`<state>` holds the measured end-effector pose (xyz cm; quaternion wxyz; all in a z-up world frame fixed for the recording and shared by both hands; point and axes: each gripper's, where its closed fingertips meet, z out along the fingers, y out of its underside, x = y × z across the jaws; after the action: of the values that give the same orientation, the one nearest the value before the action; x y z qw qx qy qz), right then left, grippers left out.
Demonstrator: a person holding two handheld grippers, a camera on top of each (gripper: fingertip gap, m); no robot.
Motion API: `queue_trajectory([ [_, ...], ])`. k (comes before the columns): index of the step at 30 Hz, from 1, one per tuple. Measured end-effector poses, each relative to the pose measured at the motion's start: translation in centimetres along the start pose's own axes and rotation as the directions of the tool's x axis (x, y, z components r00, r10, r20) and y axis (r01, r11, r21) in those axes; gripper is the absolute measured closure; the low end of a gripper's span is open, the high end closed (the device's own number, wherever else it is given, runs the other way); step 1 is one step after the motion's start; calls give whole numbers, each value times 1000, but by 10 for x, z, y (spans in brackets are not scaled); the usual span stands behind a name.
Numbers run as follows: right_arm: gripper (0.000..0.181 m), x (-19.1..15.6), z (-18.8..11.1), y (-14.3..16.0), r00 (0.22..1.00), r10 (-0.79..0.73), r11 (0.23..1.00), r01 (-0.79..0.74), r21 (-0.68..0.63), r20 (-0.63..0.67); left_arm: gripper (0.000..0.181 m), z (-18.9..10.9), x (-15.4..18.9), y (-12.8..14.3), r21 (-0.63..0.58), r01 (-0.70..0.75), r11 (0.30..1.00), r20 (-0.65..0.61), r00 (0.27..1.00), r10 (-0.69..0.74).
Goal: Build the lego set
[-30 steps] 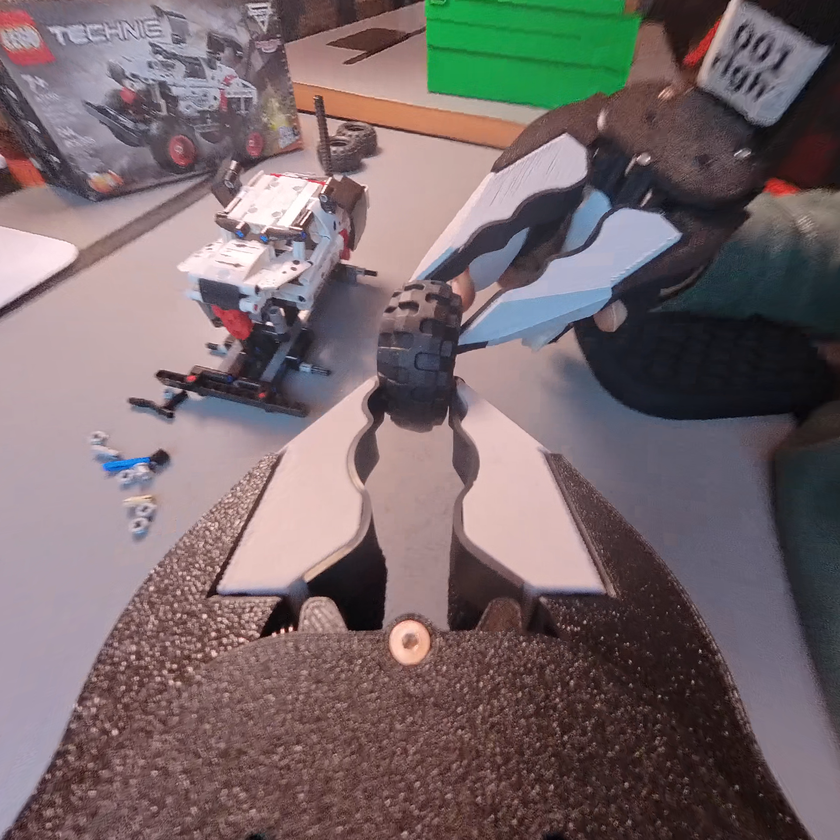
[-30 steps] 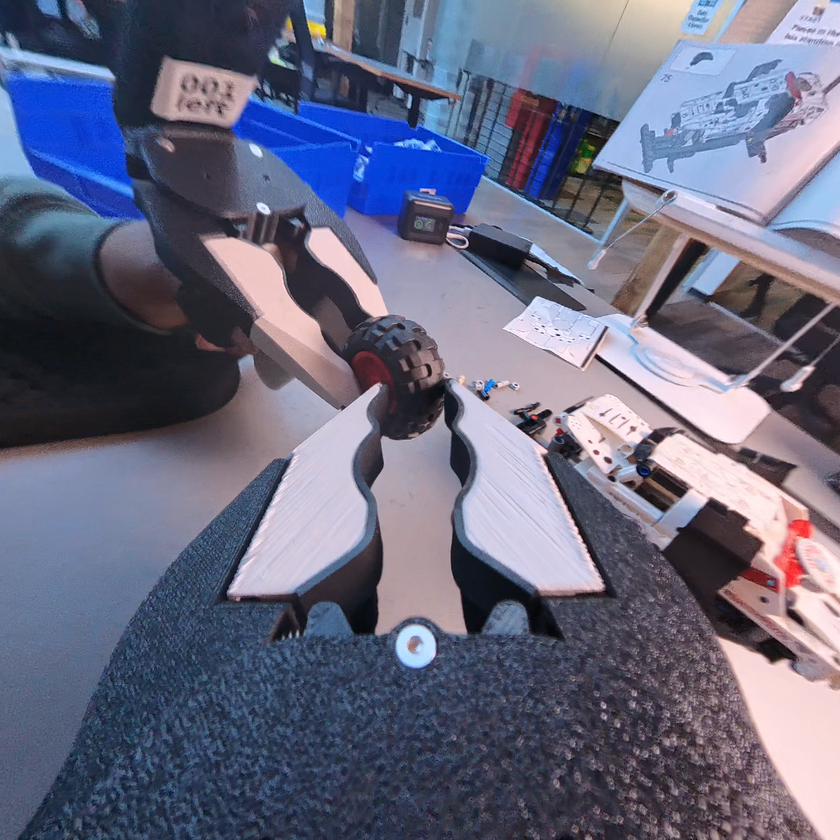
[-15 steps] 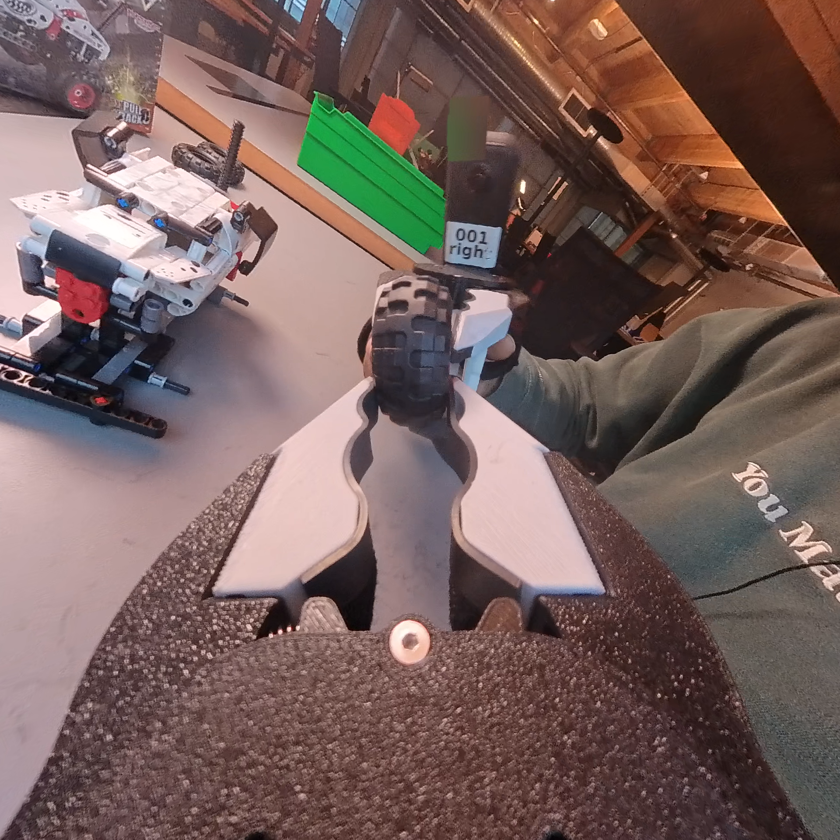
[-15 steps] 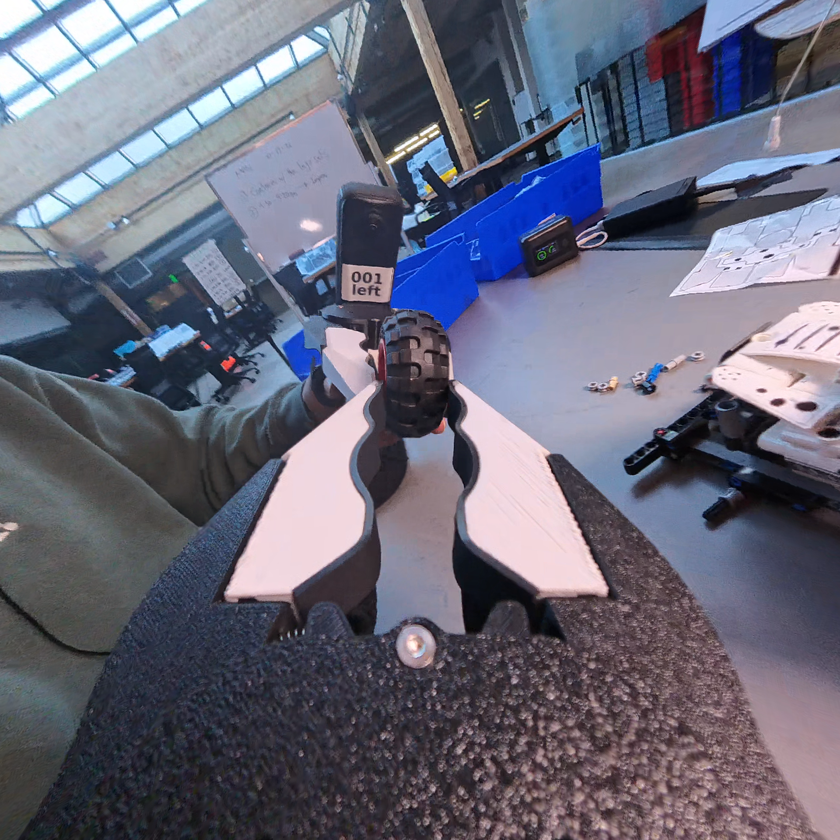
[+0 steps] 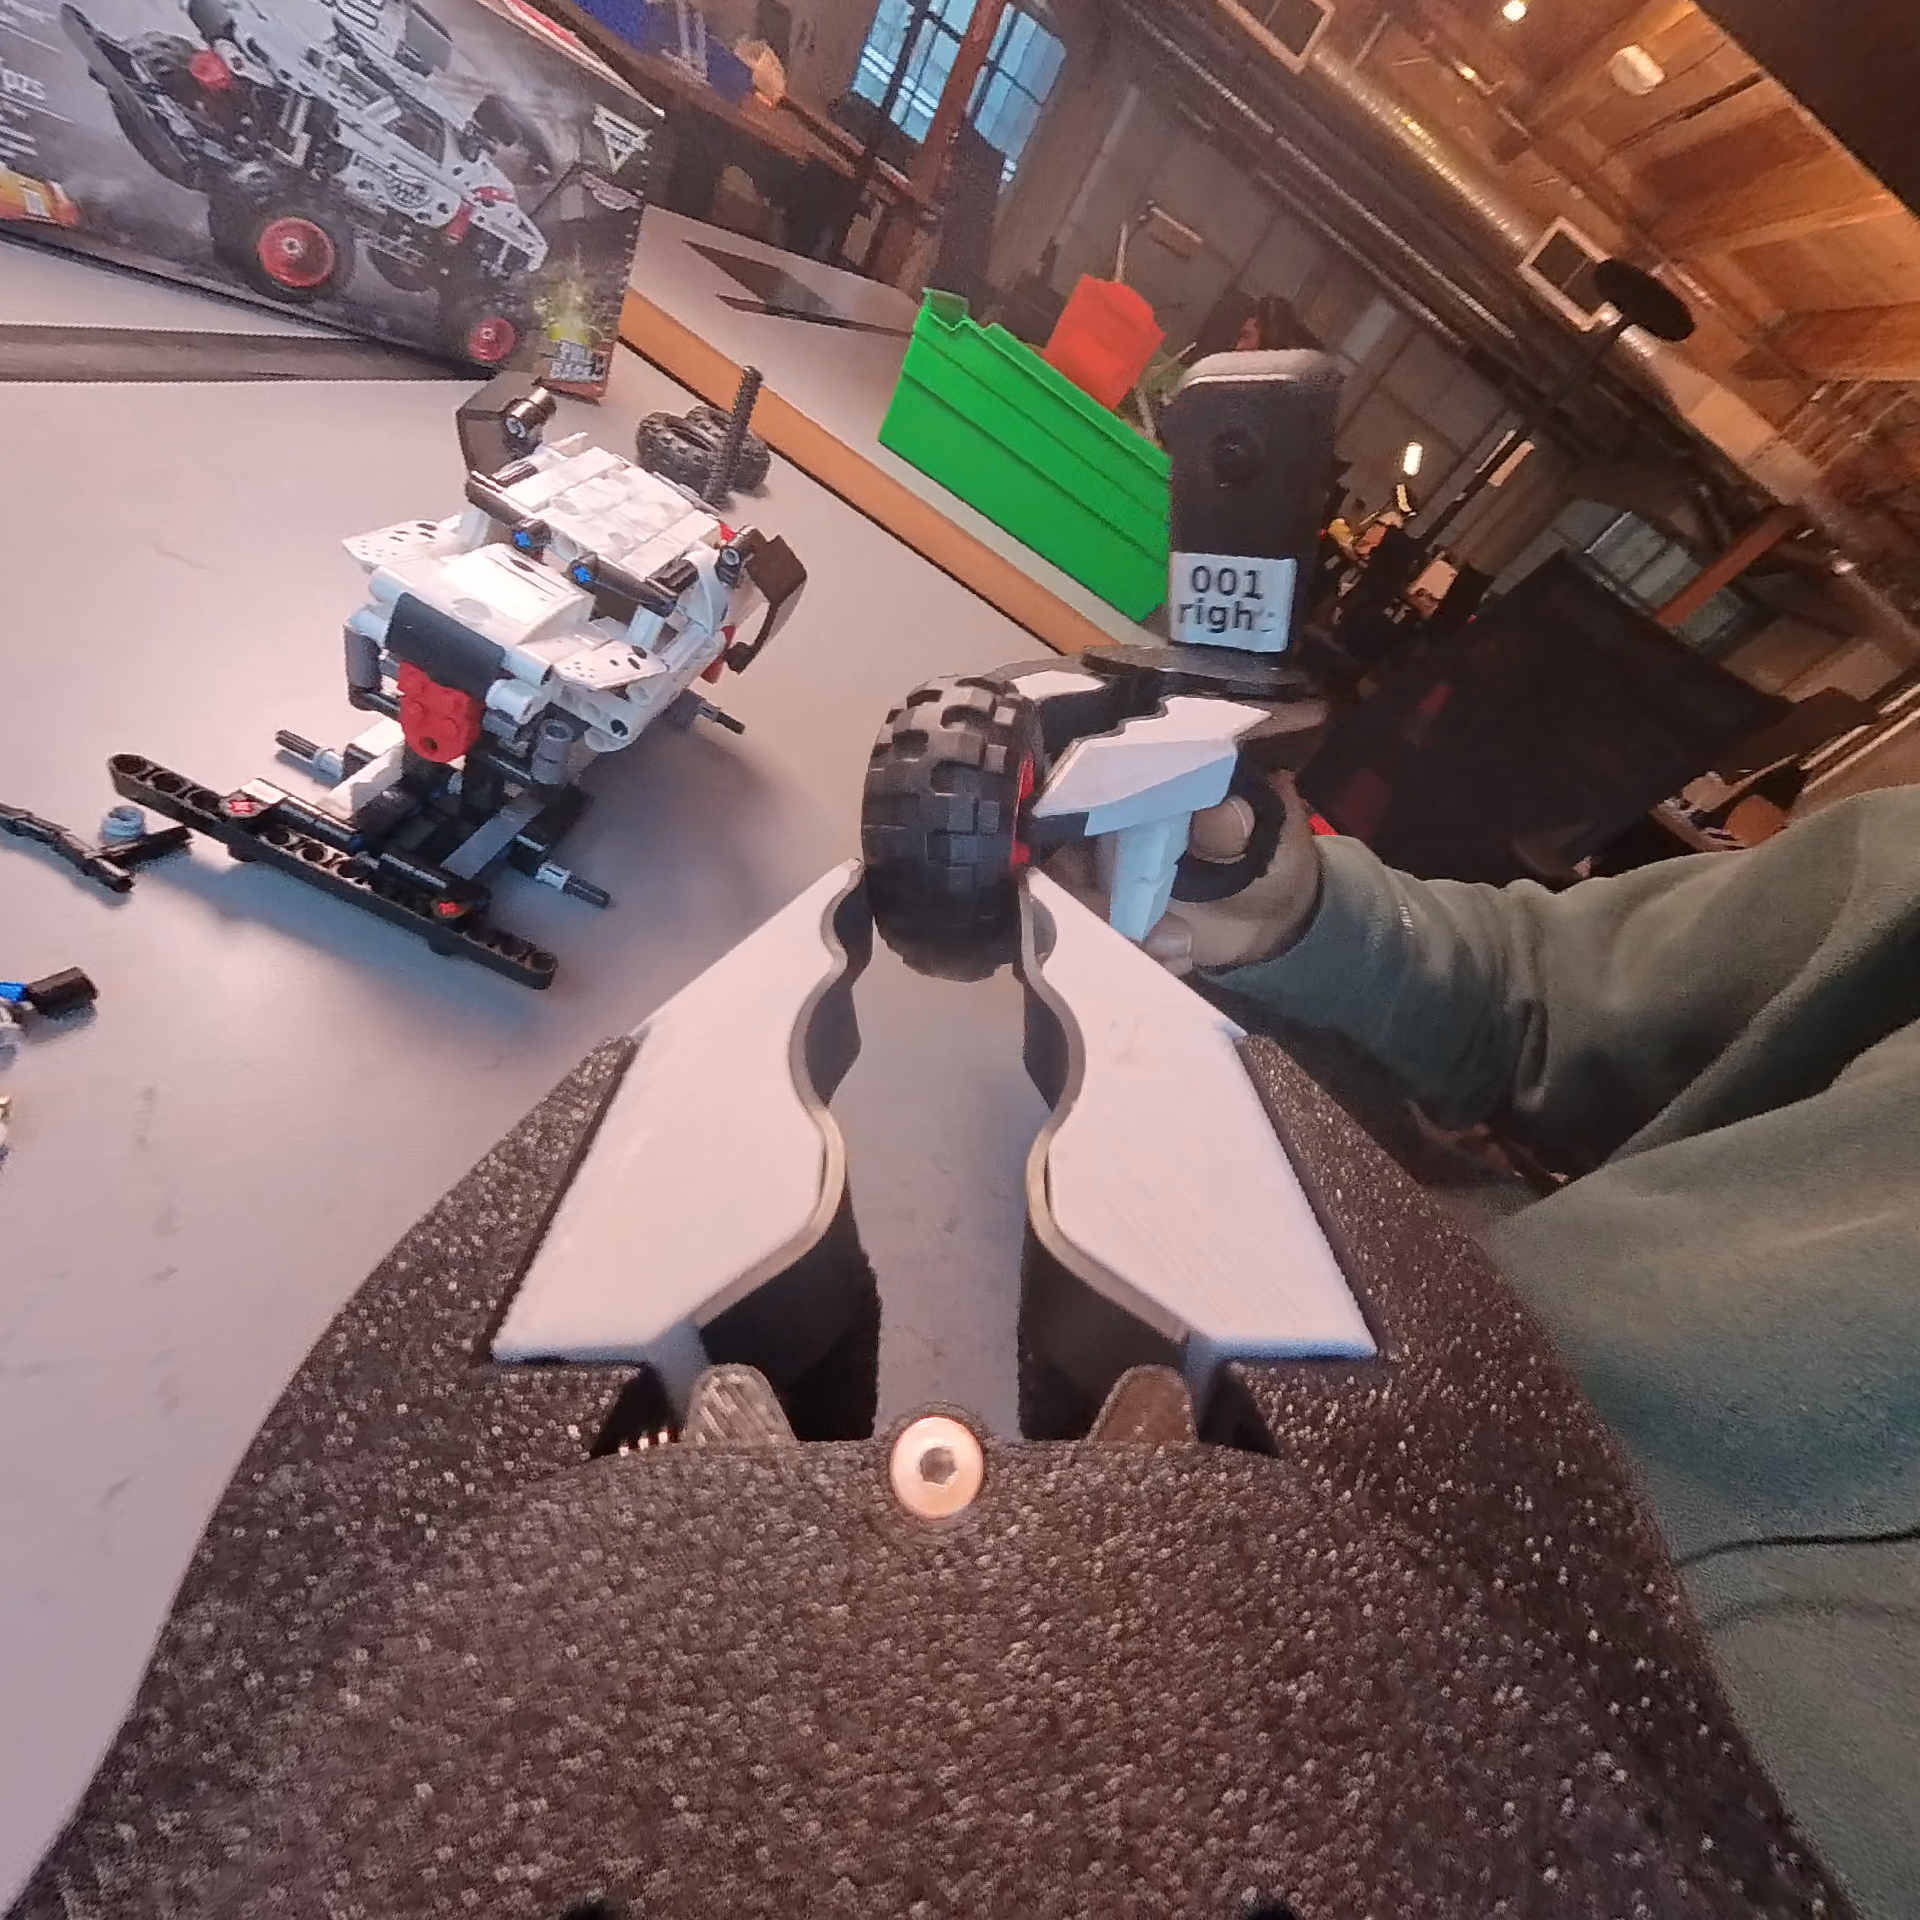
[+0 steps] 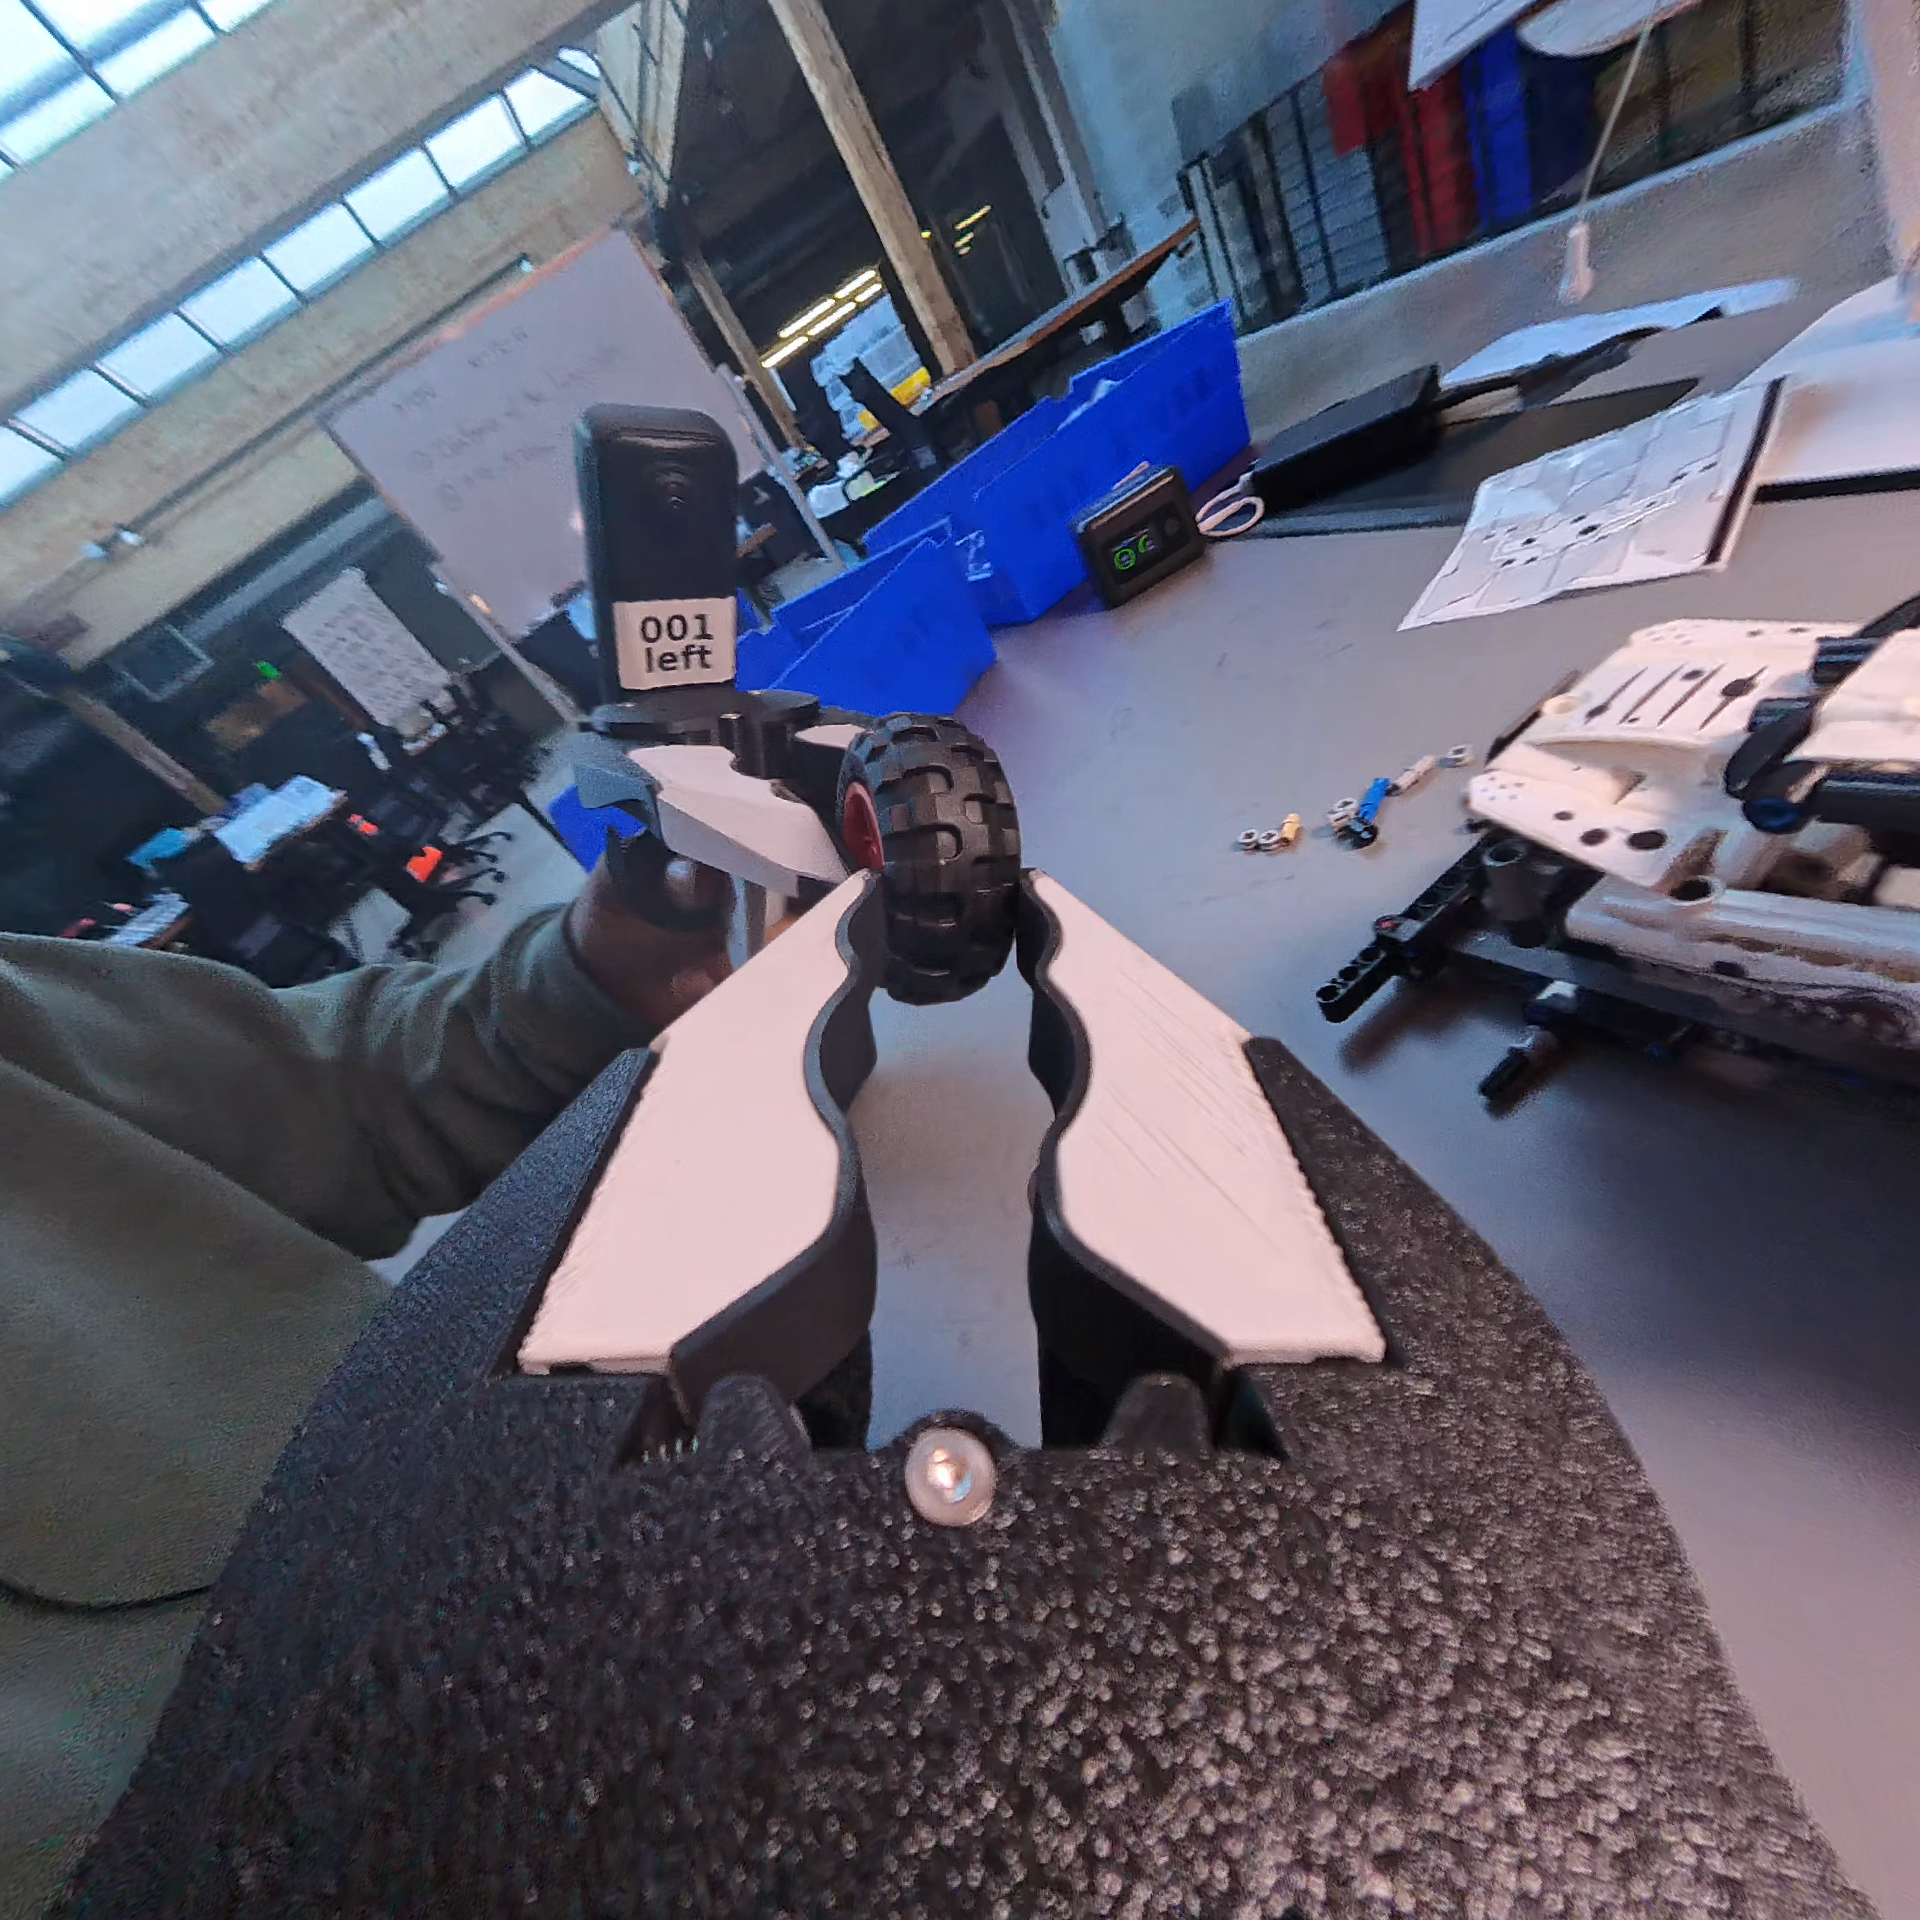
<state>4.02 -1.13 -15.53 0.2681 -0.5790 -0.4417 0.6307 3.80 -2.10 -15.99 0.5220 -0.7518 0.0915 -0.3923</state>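
A: Taking the white lego truck (image 5: 540, 634) as the landmark in the left wrist view, what lay to its left?

B: A black studded beam (image 5: 312, 852) ran along the grey table (image 5: 208, 1091) at its front end; small loose pieces (image 5: 62, 992) sat farther left at the picture's edge; the printed set box (image 5: 312, 177) stood behind it, and two spare tyres (image 5: 696, 457) lay just beyond its rear.

A: And to the right of the truck?

B: The black knobby tyre (image 5: 951, 831) with a red hub was up off the table, well to the truck's right; the left gripper (image 5: 940, 883) had its two tips pressed against the tread, clamping the tyre; the right gripper (image 5: 1049, 790) came at the hub side from farther right, a green bin (image 5: 1018, 468) behind it.

A: Was that right gripper clamping too?

B: In the right wrist view the right gripper (image 6: 945, 883) had both fingertips against the same tyre (image 6: 940, 842), one on each side of the tread; so it was closed on it as well; the left gripper (image 6: 821, 821) reached the hub from the left; the truck (image 6: 1714, 821) lay to the right of the tyre, with a sticker sheet (image 6: 1590, 520) behind it.
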Motion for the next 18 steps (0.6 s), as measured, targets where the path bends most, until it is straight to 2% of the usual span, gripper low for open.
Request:
queue_trajectory([
  [4, 164, 4, -1, -3, 986, -129, 991, 131, 8, -105, 160, 4, -2, 0, -9, -128, 992, 110, 986, 128],
  [7, 168, 3, -3, -4, 965, -210, 977, 215, 14, -159, 162, 5, -2, 0, -42, -290, 956, 204, 934, 293],
  [10, 166, -10, -5, -17, 923, -347, 929, 363, 76, -166, 161, 2, 9, -12, 1, -397, 918, 209, 898, 388],
  [13, 159, -21, -9, -21, 870, -475, 866, 489, 106, -132, 157, -2, 19, -15, 21, -538, 842, 201, 828, 524],
  [14, 158, -26, -11, -19, 836, -534, 831, 546, 102, -124, 156, -4, 23, -14, 18, -607, 794, 206, 780, 591],
  [15, 157, -31, -13, -17, 782, -609, 777, 622, 100, -128, 156, -6, 28, -13, 9, -697, 717, 226, 700, 677],
  [18, 147, -51, -19, -12, 580, -800, 572, 815, 96, -152, 155, -11, 40, -12, -75, -905, 419, 300, 381, 875],
])
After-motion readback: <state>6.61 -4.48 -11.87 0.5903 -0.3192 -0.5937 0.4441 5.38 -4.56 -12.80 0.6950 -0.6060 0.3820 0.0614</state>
